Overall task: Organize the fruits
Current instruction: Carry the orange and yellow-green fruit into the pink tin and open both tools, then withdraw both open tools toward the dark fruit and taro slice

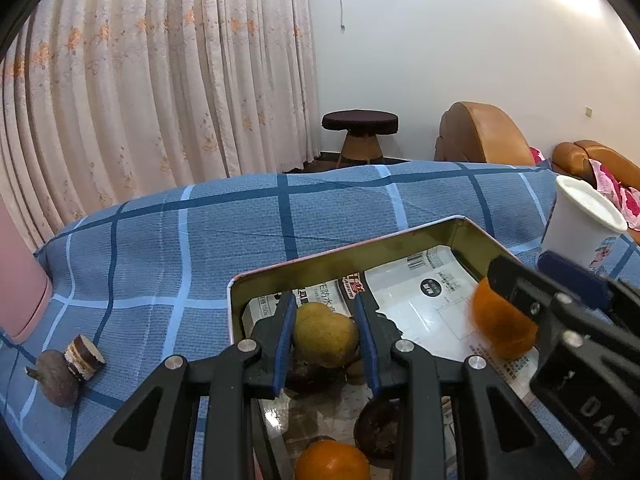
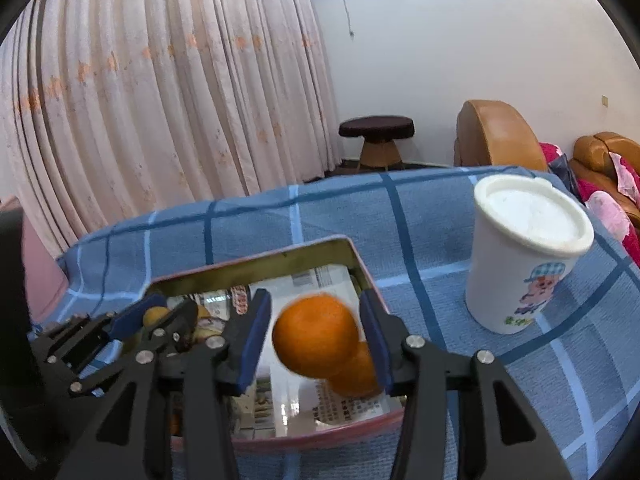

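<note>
A metal tin (image 1: pixel 344 254) lined with printed paper sits on the blue checked cloth; it also shows in the right wrist view (image 2: pixel 256 260). My left gripper (image 1: pixel 325 340) is over the tin with its pads closed on a yellow-brown pear (image 1: pixel 326 334). My right gripper (image 2: pixel 316 336) is open over the tin, and a blurred orange (image 2: pixel 316 334) is loose between its fingers with gaps on both sides. A second orange (image 2: pixel 356 372) lies under it. Another orange (image 1: pixel 332 462) and dark brown fruits (image 1: pixel 378 432) lie in the tin.
A white lidded cup (image 2: pixel 524 256) stands right of the tin. A dark round fruit (image 1: pixel 56 376) and a small brown-and-white piece (image 1: pixel 84 356) lie on the cloth at the left. A pink object (image 1: pixel 20 292) is at the far left. A stool (image 1: pixel 360 132) and sofa stand beyond.
</note>
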`<state>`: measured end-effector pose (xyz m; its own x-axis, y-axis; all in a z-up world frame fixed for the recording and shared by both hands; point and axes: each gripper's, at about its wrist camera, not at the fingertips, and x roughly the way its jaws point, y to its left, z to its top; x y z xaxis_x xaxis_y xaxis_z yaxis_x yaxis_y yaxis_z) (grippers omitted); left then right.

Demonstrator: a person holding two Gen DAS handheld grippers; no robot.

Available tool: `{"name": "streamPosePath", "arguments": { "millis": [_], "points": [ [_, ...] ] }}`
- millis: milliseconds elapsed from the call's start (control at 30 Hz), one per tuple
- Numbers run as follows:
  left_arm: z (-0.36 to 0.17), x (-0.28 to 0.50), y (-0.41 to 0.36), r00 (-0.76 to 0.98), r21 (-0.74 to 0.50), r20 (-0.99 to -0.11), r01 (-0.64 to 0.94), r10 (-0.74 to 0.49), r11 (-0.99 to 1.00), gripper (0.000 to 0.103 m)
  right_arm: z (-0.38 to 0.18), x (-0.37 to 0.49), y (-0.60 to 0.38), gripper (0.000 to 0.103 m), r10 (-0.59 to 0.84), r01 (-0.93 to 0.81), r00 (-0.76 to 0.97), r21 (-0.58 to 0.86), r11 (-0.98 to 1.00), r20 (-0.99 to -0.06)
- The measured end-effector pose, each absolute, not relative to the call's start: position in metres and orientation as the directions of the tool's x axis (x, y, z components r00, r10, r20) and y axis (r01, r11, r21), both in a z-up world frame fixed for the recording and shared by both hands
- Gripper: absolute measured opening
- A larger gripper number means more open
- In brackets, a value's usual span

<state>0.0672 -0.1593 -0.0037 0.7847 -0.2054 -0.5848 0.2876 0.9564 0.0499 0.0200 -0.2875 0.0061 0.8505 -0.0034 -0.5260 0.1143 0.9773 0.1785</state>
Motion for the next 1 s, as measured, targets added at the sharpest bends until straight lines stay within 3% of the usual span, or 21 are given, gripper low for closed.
{"name": "streamPosePath", "arguments": {
  "millis": [33, 100, 133, 167, 233, 567, 1000],
  "points": [
    [-0.004, 0.065, -0.16, 0.78, 0.045, -0.586, 0.302, -0.219, 0.952, 0.039, 0.008, 0.018, -0.288, 0.069, -0.006, 0.115, 0.858, 0.18, 0.977, -0.513],
    [-0.003, 0.059, -0.16, 0.781, 0.053, -0.582, 0.313, -0.225, 0.948, 0.058, 0.014, 0.011, -0.289, 0.081, -0.024, 0.122, 0.882, 0.18, 0.976, -0.471],
    [-0.002, 0.056, -0.161, 0.79, 0.062, -0.571, 0.311, -0.222, 0.948, 0.072, 0.017, 0.008, -0.288, 0.088, -0.037, 0.13, 0.891, 0.177, 0.976, -0.453],
    [0.0, 0.052, -0.161, 0.805, 0.074, -0.552, 0.306, -0.217, 0.949, 0.078, 0.019, 0.005, -0.289, 0.091, -0.053, 0.142, 0.899, 0.174, 0.975, -0.435],
    [0.005, 0.044, -0.158, 0.833, 0.093, -0.513, 0.295, -0.208, 0.951, 0.079, 0.023, -0.001, -0.291, 0.1, -0.088, 0.169, 0.913, 0.173, 0.97, -0.399],
    [0.005, 0.044, -0.13, 0.85, 0.055, -0.499, 0.226, -0.169, 0.973, 0.079, 0.018, -0.001, -0.3, 0.1, -0.145, 0.237, 0.909, 0.198, 0.951, -0.39],
    [0.006, 0.033, -0.106, 0.879, 0.061, -0.461, 0.171, -0.124, 0.983, 0.079, 0.022, -0.014, -0.269, 0.1, -0.223, 0.259, 0.92, 0.075, 0.963, -0.322]
  ]
}}
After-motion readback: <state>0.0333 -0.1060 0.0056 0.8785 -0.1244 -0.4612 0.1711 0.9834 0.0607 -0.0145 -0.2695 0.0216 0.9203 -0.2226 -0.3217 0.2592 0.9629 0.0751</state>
